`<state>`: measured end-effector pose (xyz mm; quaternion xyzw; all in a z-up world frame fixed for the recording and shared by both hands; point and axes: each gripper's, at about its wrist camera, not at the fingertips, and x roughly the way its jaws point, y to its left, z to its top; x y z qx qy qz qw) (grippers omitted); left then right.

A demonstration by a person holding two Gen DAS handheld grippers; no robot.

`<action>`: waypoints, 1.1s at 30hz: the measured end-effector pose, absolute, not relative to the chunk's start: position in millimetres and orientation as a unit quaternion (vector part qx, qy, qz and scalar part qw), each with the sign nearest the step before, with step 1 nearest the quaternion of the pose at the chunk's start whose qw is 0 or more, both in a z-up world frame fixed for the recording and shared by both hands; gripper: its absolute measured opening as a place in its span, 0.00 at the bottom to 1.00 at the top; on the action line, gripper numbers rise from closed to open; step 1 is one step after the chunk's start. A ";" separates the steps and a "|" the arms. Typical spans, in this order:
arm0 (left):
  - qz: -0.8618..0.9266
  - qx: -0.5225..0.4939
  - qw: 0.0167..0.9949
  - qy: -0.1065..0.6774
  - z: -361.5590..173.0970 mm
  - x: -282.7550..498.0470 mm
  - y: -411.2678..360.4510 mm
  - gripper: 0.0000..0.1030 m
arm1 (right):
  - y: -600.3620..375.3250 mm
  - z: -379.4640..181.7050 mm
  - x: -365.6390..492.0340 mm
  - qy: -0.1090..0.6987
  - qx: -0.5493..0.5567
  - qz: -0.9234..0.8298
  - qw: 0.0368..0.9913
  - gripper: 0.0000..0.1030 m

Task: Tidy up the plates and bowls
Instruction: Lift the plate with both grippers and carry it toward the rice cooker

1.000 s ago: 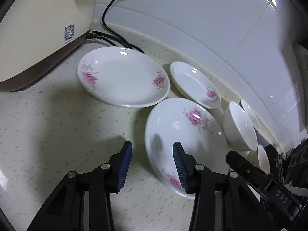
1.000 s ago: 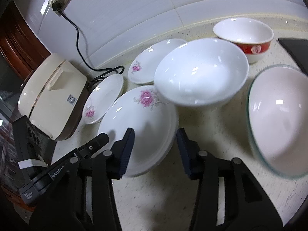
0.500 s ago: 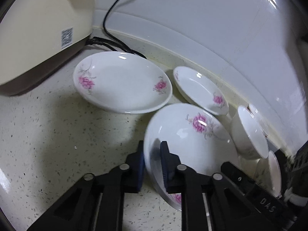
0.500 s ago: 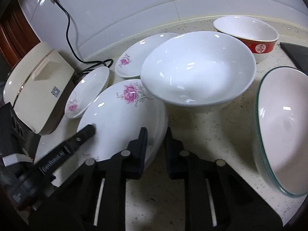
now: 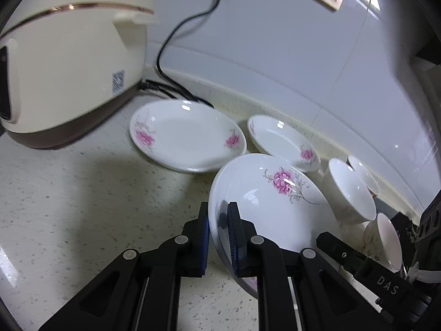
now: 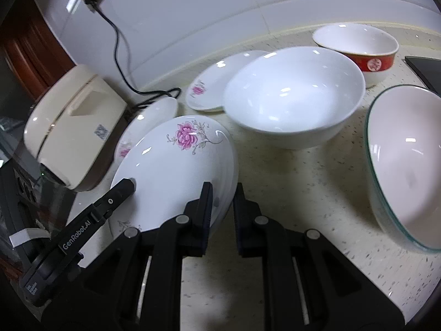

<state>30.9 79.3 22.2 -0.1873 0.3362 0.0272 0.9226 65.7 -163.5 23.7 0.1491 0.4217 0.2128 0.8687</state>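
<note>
Left gripper [image 5: 219, 234] and right gripper [image 6: 222, 209] clamped on opposite rims of plate [image 6: 176, 165], tilted off worktop [image 6: 303, 193]. Glazed, slippery, fragile; grip rim only, firm.

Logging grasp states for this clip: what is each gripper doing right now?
Left gripper: shut on the rim of the flowered plate.
Right gripper: shut on the opposite rim of the same plate.
</note>
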 end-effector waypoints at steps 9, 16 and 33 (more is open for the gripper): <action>0.047 -0.208 0.929 0.302 31.8 -1.6 98.0 0.14 | -150.7 38.5 49.3 0.391 0.150 0.264 0.869 0.17; 0.064 -0.231 0.921 0.308 27.7 -28.0 125.9 0.16 | -119.7 42.2 31.7 0.380 0.122 0.309 0.863 0.18; 0.120 -0.231 0.911 0.321 15.6 -95.1 180.0 0.19 | -49.8 24.0 -9.3 0.398 0.062 0.403 0.822 0.20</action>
